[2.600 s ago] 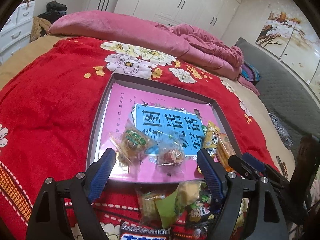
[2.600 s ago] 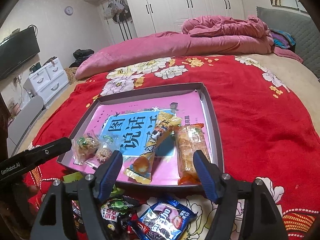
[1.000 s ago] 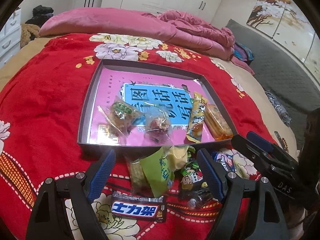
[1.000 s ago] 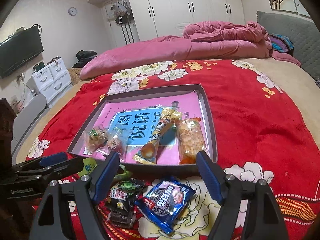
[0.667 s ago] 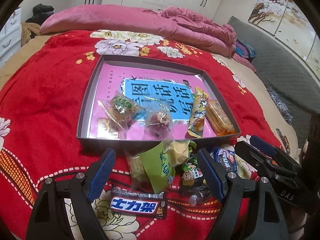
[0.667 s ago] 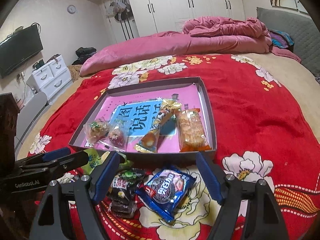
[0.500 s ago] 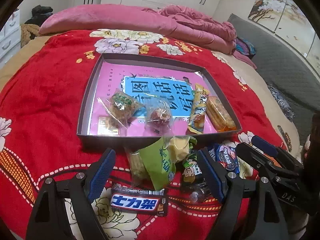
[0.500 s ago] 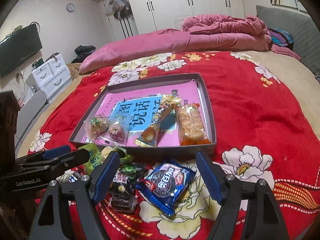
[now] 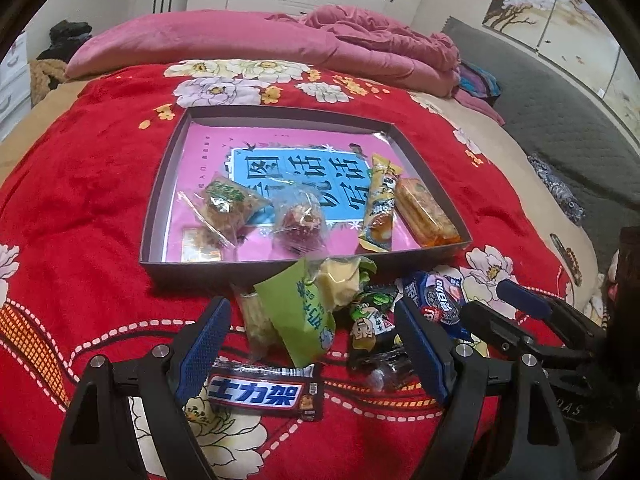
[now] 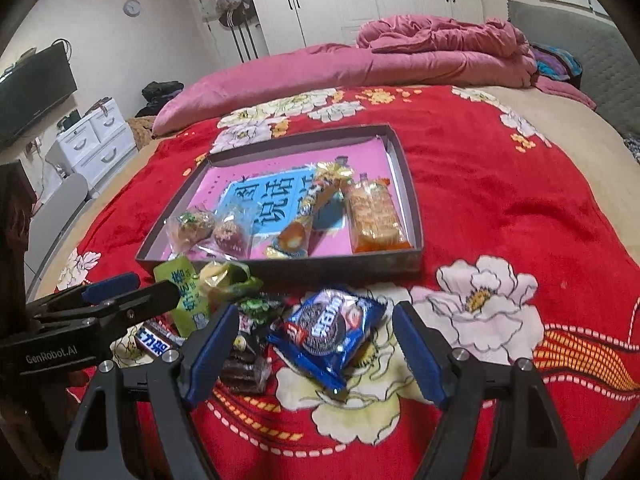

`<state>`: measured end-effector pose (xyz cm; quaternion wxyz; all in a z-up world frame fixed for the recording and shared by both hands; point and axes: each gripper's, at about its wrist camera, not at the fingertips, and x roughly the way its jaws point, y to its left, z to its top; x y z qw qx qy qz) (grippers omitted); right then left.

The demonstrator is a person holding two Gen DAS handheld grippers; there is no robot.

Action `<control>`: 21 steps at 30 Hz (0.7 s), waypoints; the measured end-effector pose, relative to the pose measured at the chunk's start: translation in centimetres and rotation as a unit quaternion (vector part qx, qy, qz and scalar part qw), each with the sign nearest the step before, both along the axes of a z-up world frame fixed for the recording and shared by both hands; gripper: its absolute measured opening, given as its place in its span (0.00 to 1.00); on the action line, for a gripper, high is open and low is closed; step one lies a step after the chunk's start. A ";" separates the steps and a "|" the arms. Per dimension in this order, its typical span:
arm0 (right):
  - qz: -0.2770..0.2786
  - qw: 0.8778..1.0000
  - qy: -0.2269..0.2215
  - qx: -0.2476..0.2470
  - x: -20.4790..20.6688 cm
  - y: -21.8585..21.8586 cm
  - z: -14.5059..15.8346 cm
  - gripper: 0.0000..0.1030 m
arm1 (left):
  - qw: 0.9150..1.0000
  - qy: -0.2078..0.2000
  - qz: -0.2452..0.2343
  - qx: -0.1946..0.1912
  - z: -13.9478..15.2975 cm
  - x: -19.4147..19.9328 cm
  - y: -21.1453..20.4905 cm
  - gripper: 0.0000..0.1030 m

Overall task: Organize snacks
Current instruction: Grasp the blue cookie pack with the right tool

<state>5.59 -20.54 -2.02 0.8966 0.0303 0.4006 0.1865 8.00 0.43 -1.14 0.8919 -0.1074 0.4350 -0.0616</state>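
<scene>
A shallow dark box (image 9: pixel 162 200) (image 10: pixel 412 216) with a pink floor lies on the red bed cover and holds several wrapped snacks, among them an orange cracker pack (image 9: pixel 426 212) (image 10: pixel 376 216). A loose pile lies in front of it: a green packet (image 9: pixel 298 316) (image 10: pixel 184 288), a Snickers bar (image 9: pixel 264 390), a blue Oreo pack (image 10: pixel 328 330) (image 9: pixel 438 300) and dark candies (image 10: pixel 244 364). My left gripper (image 9: pixel 312 352) is open and empty over the green packet and Snickers bar. My right gripper (image 10: pixel 316 354) is open and empty around the Oreo pack, above it.
The red floral blanket (image 10: pixel 500 208) covers the bed. A pink duvet and pillow (image 9: pixel 248 40) lie at the far end. A white drawer unit (image 10: pixel 92 140) stands to the left, a grey headboard (image 9: pixel 560 92) to the right.
Both grippers have pulled back from the box toward the near edge of the bed. The loose snack pile now lies between their fingers. Both stay open and empty.
</scene>
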 end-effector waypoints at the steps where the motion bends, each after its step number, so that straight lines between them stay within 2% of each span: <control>1: -0.002 1.000 0.003 -0.001 -0.1 -0.1 -0.1 0.76 | 1.000 0.002 -0.001 0.001 -0.1 0.0 -0.1 0.82; 12: -0.023 0.999 0.040 -0.007 0.5 -0.8 -1.5 0.76 | 1.000 0.019 -0.002 0.010 -0.9 0.9 -0.7 0.82; 21: -0.017 0.998 0.047 -0.025 1.0 0.3 -2.3 0.76 | 1.000 0.019 0.000 0.021 -1.4 2.0 -1.2 0.82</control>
